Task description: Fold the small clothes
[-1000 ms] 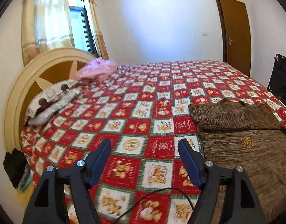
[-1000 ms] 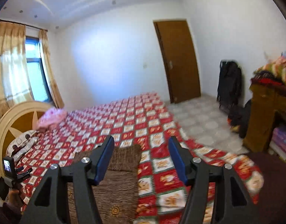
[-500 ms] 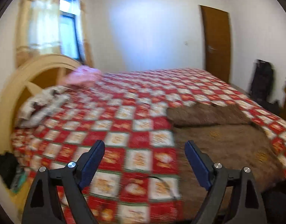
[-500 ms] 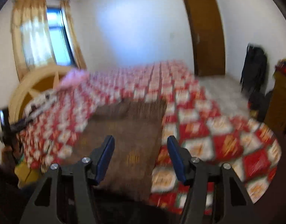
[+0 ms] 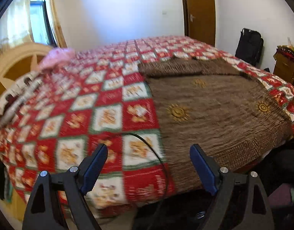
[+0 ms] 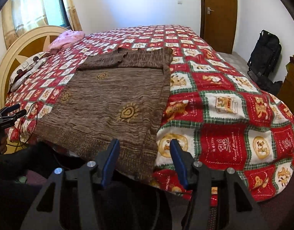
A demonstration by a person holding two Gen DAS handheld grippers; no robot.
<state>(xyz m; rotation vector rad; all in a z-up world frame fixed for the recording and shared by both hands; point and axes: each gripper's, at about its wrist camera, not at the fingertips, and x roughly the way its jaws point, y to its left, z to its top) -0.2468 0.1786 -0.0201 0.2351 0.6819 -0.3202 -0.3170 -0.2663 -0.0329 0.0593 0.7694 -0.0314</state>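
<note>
Both views have been lowered toward the near bed edge. Left gripper and right gripper are held apart, empty. Brown garment is spread flat on the bedspread, only its far end turned over; most folding is judged undone.

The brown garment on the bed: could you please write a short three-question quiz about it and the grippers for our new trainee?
1. True or false: the right gripper is shut on the brown garment.
2. Multiple choice: the garment's top part lies (A) spread flat, (B) folded over itself, (C) hanging off the headboard.
3. Fill in: on the bedspread, near the headboard, lies a ____ cloth bundle.

Key
1. False: both its jaws and those of the left gripper stand open, holding nothing, near the garment's lower hem.
2. B
3. Pink
</note>
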